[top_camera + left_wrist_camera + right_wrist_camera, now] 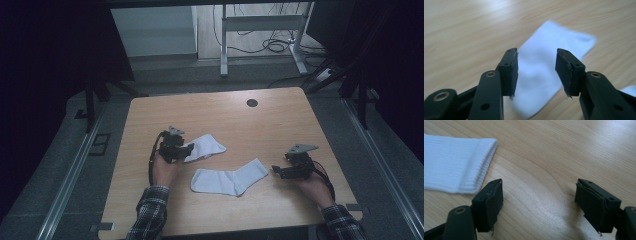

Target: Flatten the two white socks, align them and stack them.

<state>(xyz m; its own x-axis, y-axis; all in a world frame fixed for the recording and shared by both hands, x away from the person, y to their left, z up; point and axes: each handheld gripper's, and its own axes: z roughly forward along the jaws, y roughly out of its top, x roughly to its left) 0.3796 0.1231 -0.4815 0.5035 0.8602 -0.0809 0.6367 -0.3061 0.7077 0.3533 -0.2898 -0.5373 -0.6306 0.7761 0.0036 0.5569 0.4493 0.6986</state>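
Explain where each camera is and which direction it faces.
High view: above the person's side, facing forward and down on the table; both forearms, left gripper and right gripper show.
Left gripper view: on that gripper, facing along its open jaws at the far sock.
Right gripper view: on that gripper, facing along its open jaws at the near sock.
Shared: the high view shows both socks too.

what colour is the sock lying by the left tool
White, plain with no pattern. The sock shows best in the left gripper view, lying on the wooden table.

Open tool nr sock cuff
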